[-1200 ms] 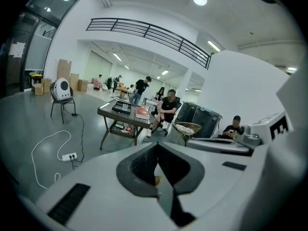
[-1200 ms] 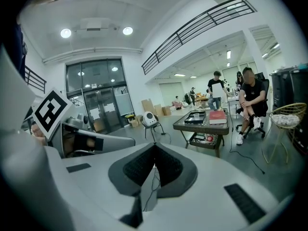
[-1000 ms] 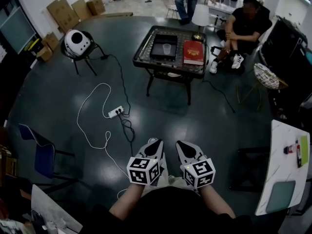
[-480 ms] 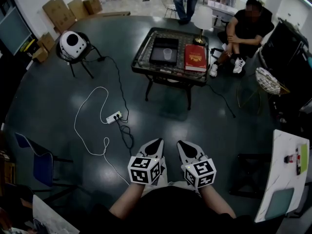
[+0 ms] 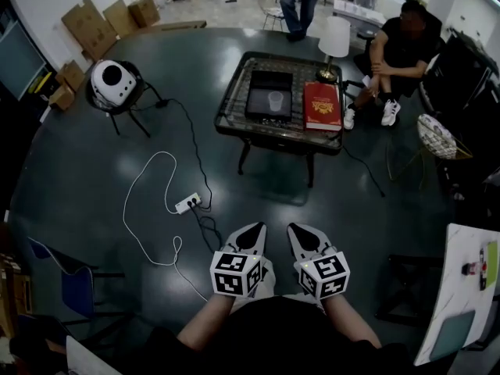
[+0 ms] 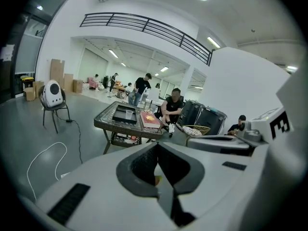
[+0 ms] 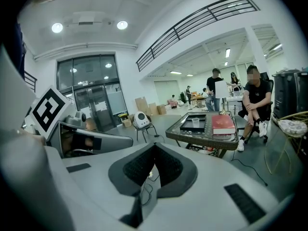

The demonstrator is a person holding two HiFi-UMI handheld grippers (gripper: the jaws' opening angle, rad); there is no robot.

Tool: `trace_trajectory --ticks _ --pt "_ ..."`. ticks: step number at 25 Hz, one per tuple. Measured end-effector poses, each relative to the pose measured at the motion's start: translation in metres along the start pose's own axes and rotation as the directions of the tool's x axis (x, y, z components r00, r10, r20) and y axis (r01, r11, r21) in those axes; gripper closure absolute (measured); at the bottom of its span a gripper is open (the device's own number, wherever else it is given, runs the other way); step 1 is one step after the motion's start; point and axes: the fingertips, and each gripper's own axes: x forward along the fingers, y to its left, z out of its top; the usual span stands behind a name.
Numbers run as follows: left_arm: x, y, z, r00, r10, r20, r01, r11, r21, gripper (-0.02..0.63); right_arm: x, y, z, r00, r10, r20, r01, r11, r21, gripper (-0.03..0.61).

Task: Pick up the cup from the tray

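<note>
At the far left of the head view, cardboard boxes (image 5: 98, 22) stand by the wall, a white rounded device (image 5: 111, 83) sits on a chair, and a white cable (image 5: 148, 201) loops over the dark floor. Only the right gripper view shows the glass doors (image 7: 91, 105) on that side. Further right stands the low table (image 5: 234, 112). It carries the black tray (image 5: 262, 84) with the clear cup (image 5: 275, 101) upright inside it, and a red book (image 5: 322, 106) lies just beside the tray. A seated person (image 5: 398, 49) is beyond the table. Well short of it, the left gripper (image 5: 251, 233) and right gripper (image 5: 303, 234) hover side by side. Each has its jaws closed tip to tip, with nothing between them. Only the left gripper view shows a second seated person (image 6: 239, 124) at far right.
</note>
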Motion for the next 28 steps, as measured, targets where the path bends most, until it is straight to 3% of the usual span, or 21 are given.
trace_trajectory --ticks 14,28 --pt "0.063 0.097 0.067 1.000 -0.023 -0.017 0.024 0.999 0.036 0.603 0.123 -0.024 0.060 0.999 -0.036 0.011 0.036 0.999 0.010 0.568" --pt "0.098 0.152 0.088 0.998 -0.042 -0.048 0.044 0.998 0.046 0.603 0.186 -0.035 0.083 0.997 -0.071 0.003 0.071 0.997 0.025 0.568"
